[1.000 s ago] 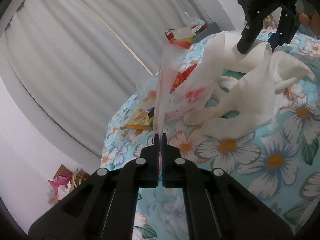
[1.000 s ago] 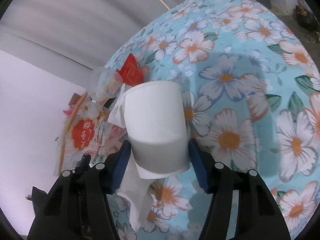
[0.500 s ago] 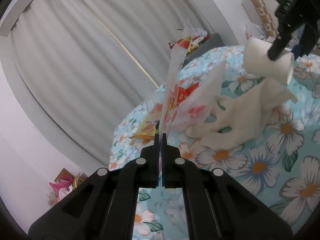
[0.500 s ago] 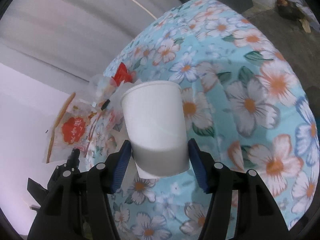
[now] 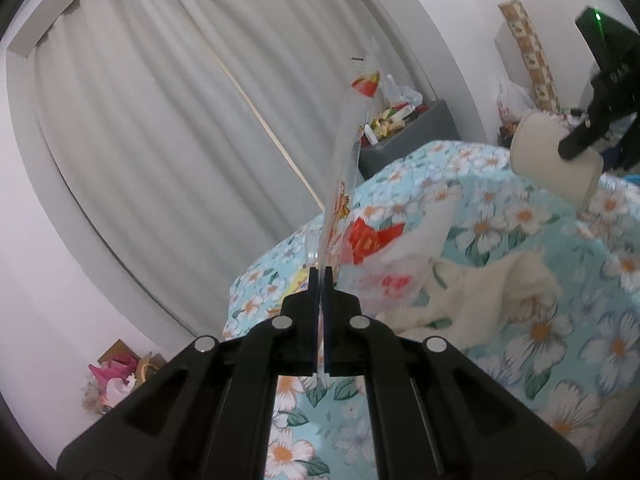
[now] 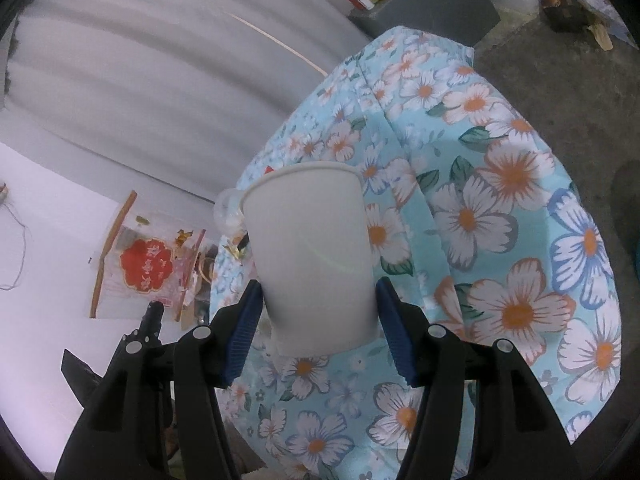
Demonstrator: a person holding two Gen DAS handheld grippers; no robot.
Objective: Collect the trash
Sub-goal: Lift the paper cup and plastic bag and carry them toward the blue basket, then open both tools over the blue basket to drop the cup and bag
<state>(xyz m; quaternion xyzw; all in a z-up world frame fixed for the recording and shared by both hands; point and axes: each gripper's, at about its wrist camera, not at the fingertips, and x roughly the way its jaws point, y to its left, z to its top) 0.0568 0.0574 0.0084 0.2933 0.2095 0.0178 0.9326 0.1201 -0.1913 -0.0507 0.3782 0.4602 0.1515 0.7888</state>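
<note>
My left gripper [image 5: 319,276] is shut on the edge of a clear plastic bag [image 5: 345,168] with red print, held up above the floral table; it also shows in the right wrist view [image 6: 144,264] hanging at the left. My right gripper [image 6: 318,312] is shut on a white paper cup [image 6: 310,256], lifted above the table. The cup also shows in the left wrist view [image 5: 554,166] at the upper right. Crumpled white tissue [image 5: 476,300] and a red wrapper [image 5: 366,240] lie on the table.
The table has a light blue floral cloth [image 5: 560,360], with its edge and a bare concrete floor [image 6: 560,80] beyond. A grey cabinet [image 6: 436,8] with small items stands by the grey curtain [image 5: 160,140]. Clutter sits on the floor at the left [image 5: 116,376].
My right gripper has lifted the cup up and away from the tissue and table. My left gripper has raised the bag higher; the tissue stays on the table.
</note>
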